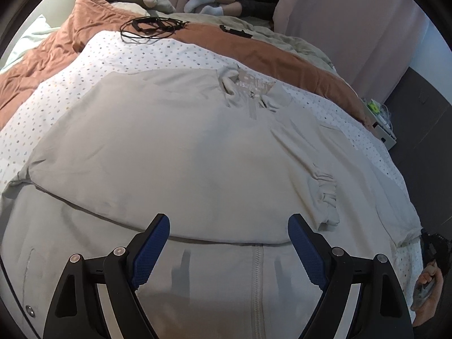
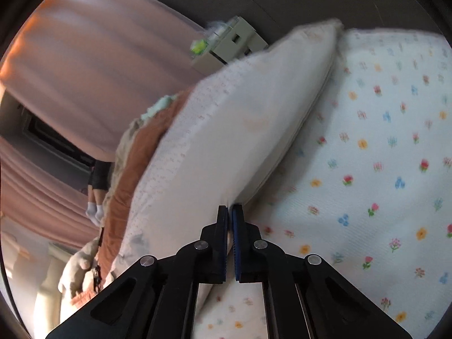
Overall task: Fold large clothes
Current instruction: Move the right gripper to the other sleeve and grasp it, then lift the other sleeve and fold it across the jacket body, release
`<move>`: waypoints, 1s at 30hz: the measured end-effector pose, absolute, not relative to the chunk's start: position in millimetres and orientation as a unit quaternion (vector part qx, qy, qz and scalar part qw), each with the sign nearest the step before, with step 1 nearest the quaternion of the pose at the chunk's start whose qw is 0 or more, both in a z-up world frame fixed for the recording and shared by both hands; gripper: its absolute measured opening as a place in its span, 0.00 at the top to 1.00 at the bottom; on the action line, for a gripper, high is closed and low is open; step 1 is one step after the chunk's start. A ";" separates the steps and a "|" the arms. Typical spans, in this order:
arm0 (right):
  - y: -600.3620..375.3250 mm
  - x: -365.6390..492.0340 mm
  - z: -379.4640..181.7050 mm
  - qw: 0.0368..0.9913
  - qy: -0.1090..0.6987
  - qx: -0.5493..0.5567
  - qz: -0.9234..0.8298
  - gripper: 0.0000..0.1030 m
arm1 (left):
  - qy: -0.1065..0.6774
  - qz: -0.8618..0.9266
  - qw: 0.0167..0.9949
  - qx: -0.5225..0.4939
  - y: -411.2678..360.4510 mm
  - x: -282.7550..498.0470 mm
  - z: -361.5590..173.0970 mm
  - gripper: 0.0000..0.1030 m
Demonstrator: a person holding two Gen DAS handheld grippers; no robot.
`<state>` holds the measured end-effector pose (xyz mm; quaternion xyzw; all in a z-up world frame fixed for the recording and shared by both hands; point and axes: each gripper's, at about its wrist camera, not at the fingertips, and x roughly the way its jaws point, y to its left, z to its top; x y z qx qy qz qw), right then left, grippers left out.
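1. Left wrist view: the left gripper (image 1: 228, 226) hangs with its blue pads spread wide and nothing between them, poised over the pale grey garment (image 1: 183, 155).
2. The garment lies flat on the floral sheet (image 1: 113, 53) of the bed, collar (image 1: 248, 90) at the far side. Its near part looks already doubled over, a fold edge (image 1: 220, 240) running across just ahead of the fingertips, with a zipper line (image 1: 256, 282) on the layer below. Laid out flat like this, it is likely being kept smooth so each fold lands square.
3. A short sleeve (image 1: 325, 195) is bunched at the right; it probably wants tucking in.
4. Farther back sit an orange-brown quilt (image 1: 56, 56), a black cable (image 1: 152, 26) and a person's socked feet (image 1: 203, 4). A hand (image 1: 426, 291) shows at the right edge.
5. There is a small mark inside the collar, too tiny to read.
6. Right wrist view: the right gripper (image 2: 230, 212) has its pads pressed together, pinching an edge of pale cloth (image 2: 226, 147). The cloth rises, blurred, from the flowered sheet (image 2: 381, 155), apparently lifted to be carried over as a fold.
7. A pink curtain (image 2: 84, 70) and a small cabinet (image 2: 226, 48) stand behind. No writing is legible.
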<state>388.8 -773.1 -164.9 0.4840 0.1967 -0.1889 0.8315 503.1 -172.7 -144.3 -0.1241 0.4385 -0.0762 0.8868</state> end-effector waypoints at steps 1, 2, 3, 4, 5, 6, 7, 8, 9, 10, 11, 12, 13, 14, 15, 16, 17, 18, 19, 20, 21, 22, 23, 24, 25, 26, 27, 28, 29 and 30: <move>-769.7 388.2 -154.7 0.840 0.188 0.475 -0.184 0.96 | 0.438 -0.078 0.886 -0.126 -172.1 503.0 -143.6 0.16; -765.8 388.0 -145.0 0.847 0.180 0.467 -0.178 0.96 | 0.438 -0.080 0.886 -0.128 -171.3 503.2 -142.7 0.16; -761.5 387.8 -135.9 0.854 0.174 0.459 -0.173 0.96 | 0.438 -0.082 0.886 -0.130 -170.6 502.8 -141.7 0.16; -756.4 388.1 -126.3 0.860 0.168 0.450 -0.169 0.96 | 0.437 -0.084 0.886 -0.131 -170.2 502.5 -140.8 0.16; -750.9 388.9 -117.2 0.866 0.163 0.442 -0.165 0.96 | 0.437 -0.085 0.886 -0.132 -169.9 502.4 -140.0 0.16; -745.3 390.0 -108.8 0.872 0.159 0.434 -0.160 0.96 | 0.437 -0.087 0.885 -0.134 -169.0 502.1 -139.1 0.16; -739.6 391.2 -101.1 0.877 0.156 0.425 -0.157 0.96 | 0.436 -0.088 0.885 -0.135 -168.3 502.0 -138.3 0.16; -733.6 392.8 -93.5 0.882 0.154 0.418 -0.153 0.96 | 0.436 -0.090 0.885 -0.137 -167.4 501.9 -137.1 0.16; -727.1 395.1 -86.1 0.887 0.151 0.412 -0.146 0.96 | 0.435 -0.091 0.885 -0.140 -166.5 501.5 -136.1 0.16; -719.1 397.8 -78.2 0.892 0.149 0.405 -0.138 0.96 | 0.434 -0.093 0.885 -0.143 -165.3 501.2 -134.8 0.16; -712.9 400.6 -72.4 0.895 0.148 0.399 -0.132 0.96 | 0.433 -0.094 0.885 -0.145 -163.8 500.8 -133.2 0.16; -705.8 404.3 -66.3 0.899 0.149 0.393 -0.125 0.96 | 0.432 -0.096 0.885 -0.146 -162.4 500.3 -131.5 0.16; -698.5 407.7 -61.4 0.902 0.150 0.388 -0.117 0.96 | 0.430 -0.097 0.886 -0.146 -161.0 500.2 -129.8 0.16; -692.3 410.6 -57.9 0.905 0.150 0.384 -0.108 0.96 | 0.429 -0.097 0.886 -0.146 -159.9 500.3 -128.2 0.16; -684.6 413.8 -55.2 0.907 0.152 0.381 -0.101 0.96 | 0.427 -0.096 0.887 -0.147 -157.8 500.0 -126.2 0.16; -676.2 418.0 -52.3 0.909 0.155 0.377 -0.093 0.96 | 0.425 -0.095 0.888 -0.150 -155.7 499.9 -124.6 0.16; -670.9 420.8 -50.8 0.910 0.158 0.375 -0.087 0.96 | 0.423 -0.095 0.888 -0.153 -152.9 499.9 -122.9 0.16; -663.8 424.8 -49.7 0.910 0.162 0.373 -0.079 0.96 | 0.422 -0.095 0.888 -0.157 -150.2 500.1 -121.7 0.16; -654.7 430.0 -48.8 0.911 0.167 0.371 -0.068 0.96 | 0.420 -0.095 0.888 -0.161 -147.5 500.2 -120.4 0.16; -645.5 433.8 -47.8 0.912 0.172 0.367 -0.059 0.96 | 0.419 -0.095 0.888 -0.165 -144.9 500.3 -119.2 0.16; -637.7 436.4 -47.7 0.913 0.176 0.364 -0.051 0.96 | 0.418 -0.095 0.887 -0.169 -142.3 500.2 -118.0 0.16; -627.5 441.0 -47.4 0.914 0.182 0.361 -0.041 0.96 | 0.417 -0.094 0.887 -0.173 -139.8 500.0 -116.7 0.16; -615.9 446.5 -47.4 0.915 0.189 0.355 -0.029 0.96 | 0.416 -0.094 0.887 -0.177 -137.2 499.5 -115.3 0.16; -605.3 450.7 -49.0 0.917 0.196 0.348 -0.018 0.96 | 0.414 -0.094 0.887 -0.181 -135.1 498.7 -113.9 0.16; -593.3 456.8 -50.4 0.918 0.204 0.340 -0.007 0.96 | 0.413 -0.095 0.887 -0.183 -132.6 497.8 -112.7 0.16; -581.1 463.5 -53.0 0.919 0.215 0.331 0.005 0.96 | 0.411 -0.095 0.887 -0.186 -130.7 497.7 -111.4 0.16; -570.3 469.3 -56.4 0.919 0.227 0.322 0.014 0.96 | 0.410 -0.096 0.887 -0.189 -128.8 497.5 -110.4 0.16; -558.8 477.3 -61.8 0.918 0.245 0.312 0.023 0.96 | 0.410 -0.096 0.886 -0.192 -127.0 497.1 -109.8 0.16; -546.4 485.6 -69.7 0.915 0.268 0.300 0.031 0.96 | 0.410 -0.096 0.886 -0.196 -125.3 497.1 -109.0 0.16; -536.0 489.9 -76.1 0.912 0.288 0.292 0.037 0.96 | 0.410 -0.097 0.885 -0.199 -123.2 497.0 -108.2 0.16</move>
